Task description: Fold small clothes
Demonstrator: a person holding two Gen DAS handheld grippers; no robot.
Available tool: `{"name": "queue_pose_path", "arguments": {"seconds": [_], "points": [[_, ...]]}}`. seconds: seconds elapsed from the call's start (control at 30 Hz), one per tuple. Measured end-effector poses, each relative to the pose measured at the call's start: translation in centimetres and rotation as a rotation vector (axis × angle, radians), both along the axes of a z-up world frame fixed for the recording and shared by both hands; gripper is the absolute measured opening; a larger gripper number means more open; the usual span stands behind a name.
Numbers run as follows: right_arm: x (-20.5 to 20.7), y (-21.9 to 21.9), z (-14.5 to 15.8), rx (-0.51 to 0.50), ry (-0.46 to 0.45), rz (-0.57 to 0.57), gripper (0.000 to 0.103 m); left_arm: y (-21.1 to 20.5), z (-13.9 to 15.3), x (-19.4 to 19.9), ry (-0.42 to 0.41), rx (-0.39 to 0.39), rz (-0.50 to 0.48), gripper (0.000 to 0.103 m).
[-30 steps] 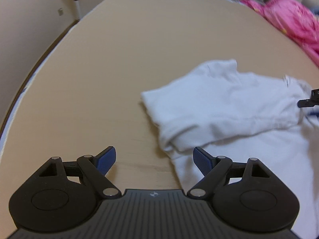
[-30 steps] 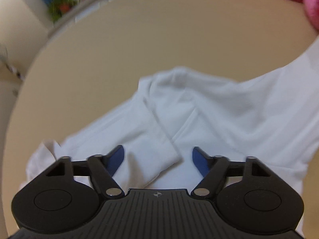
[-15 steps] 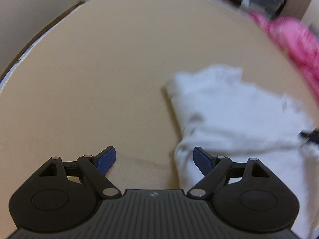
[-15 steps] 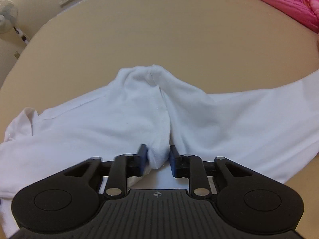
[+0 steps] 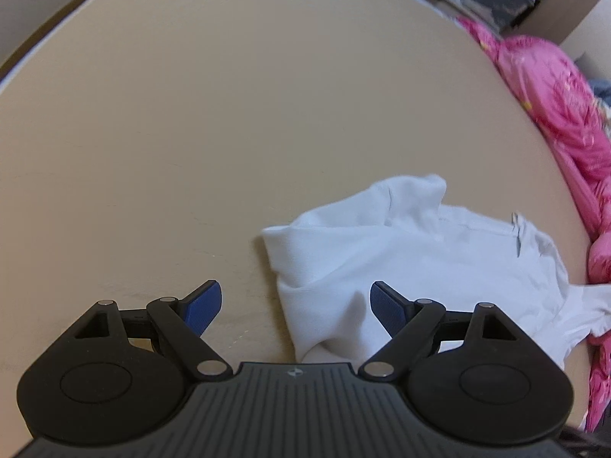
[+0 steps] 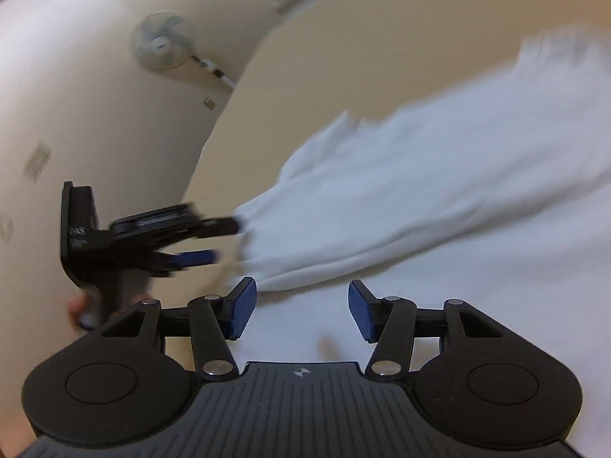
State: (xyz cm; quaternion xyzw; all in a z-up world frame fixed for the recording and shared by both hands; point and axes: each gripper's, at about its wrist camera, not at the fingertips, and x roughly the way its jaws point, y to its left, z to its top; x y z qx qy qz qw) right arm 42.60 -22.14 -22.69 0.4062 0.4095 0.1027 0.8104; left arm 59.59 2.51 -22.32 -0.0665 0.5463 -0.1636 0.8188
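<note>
**White shirt half folded, both grippers loose**

The white shirt lies bunched on the tan table, in the lower right of the left wrist view. A pink blanket sits at the right edge, touching the shirt's far side.

The left gripper has its jaws wide apart. The shirt's folded corner sits between them, but the pads do not press it.

The right gripper is over the white cloth at the bottom of its own view. Its jaws are opening and hold nothing.

What could go wrong? With no grip on it, the soft fold may flop open. If the left gripper closes too low, it may grab two layers and drag the whole shirt. The shirt could also catch on the blanket.
</note>
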Motion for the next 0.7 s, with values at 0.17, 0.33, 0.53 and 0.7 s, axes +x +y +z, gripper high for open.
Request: {"name": "queue_pose_path", "arguments": {"seconds": [0.17,0.33,0.53,0.7], "points": [[3.0,3.5,-2.6,0.202,0.126,-0.132,0.056,-1.4,-2.1,1.9,0.085,0.032,-0.011,0.079],[4.1,5.1,-4.3,0.231,0.143,-0.229,0.003,-1.6,-1.7,2.2,0.062,0.032,0.000,0.014],[0.8,7.7,-3.6,0.059,0.079,-0.096,0.003,-2.8,-1.4,2.5,0.008,0.080,-0.003,0.009],[-1.3,7.0,-5.1,0.029,0.101,-0.096,0.000,-2.1,-0.5,2.8,-0.023,0.076,0.045,0.007]]}}
